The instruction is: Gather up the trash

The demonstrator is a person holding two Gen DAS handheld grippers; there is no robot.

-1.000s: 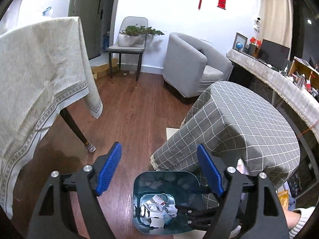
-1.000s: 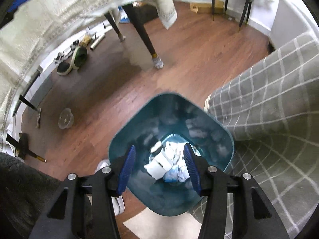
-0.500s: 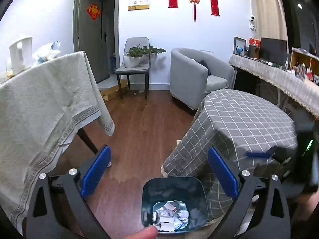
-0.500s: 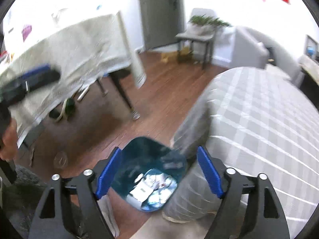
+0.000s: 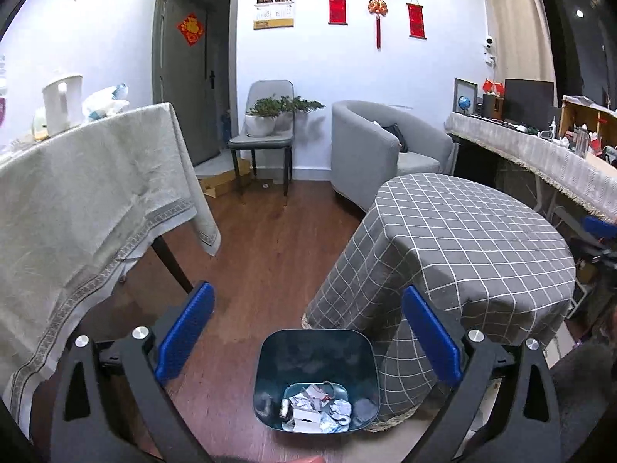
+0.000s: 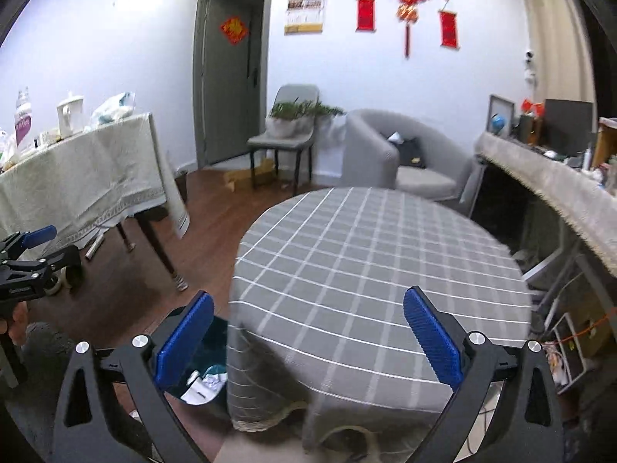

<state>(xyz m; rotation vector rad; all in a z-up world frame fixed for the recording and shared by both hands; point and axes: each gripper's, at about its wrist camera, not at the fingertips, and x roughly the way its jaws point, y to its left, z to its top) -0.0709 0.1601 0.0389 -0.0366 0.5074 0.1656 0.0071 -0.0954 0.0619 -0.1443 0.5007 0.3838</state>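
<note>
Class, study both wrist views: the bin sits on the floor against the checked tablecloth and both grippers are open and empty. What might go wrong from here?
1. The bin stands tight against the draped checked tablecloth; a gripper reaching in might snag the cloth hem.
2. The left gripper and right gripper hold nothing, and the right one's fingers have just been opening, so they could clip the table edge.
3. Paper scraps lie loose inside; tipping the bin would spill them.

In the right wrist view the trash bin [image 6: 208, 362] is half hidden behind the checked bench [image 6: 370, 270]; its crumpled scraps [image 5: 316, 411] are too small to identify.
</note>
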